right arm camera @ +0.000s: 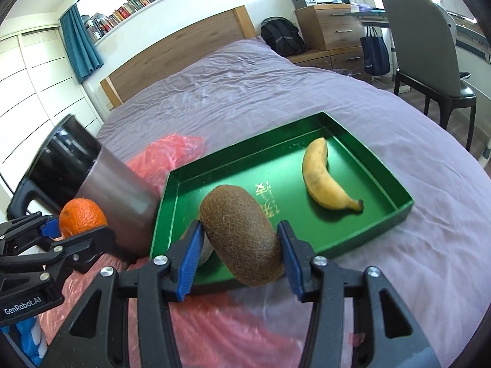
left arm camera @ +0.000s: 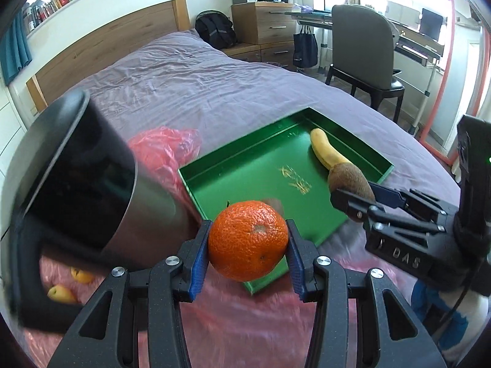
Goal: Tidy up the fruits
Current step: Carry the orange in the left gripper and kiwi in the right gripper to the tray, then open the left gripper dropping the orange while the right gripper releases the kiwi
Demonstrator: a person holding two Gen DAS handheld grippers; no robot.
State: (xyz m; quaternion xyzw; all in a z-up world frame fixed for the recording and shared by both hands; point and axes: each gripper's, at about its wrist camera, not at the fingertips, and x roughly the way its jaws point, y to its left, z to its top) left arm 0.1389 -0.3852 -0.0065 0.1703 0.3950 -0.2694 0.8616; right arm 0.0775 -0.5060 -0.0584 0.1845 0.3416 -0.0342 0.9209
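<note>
My left gripper is shut on an orange mandarin and holds it above the near corner of the green tray. My right gripper is shut on a brown kiwi above the tray's near edge. A yellow banana lies in the tray at its far right; it also shows in the left wrist view. In the left wrist view the right gripper with the kiwi is to the right. In the right wrist view the left gripper with the mandarin is at the left.
A steel pot with a black handle lies tilted left of the tray on a pink plastic bag. Two small yellow fruits lie under the pot. All rests on a purple bedspread. A chair and drawers stand beyond the bed.
</note>
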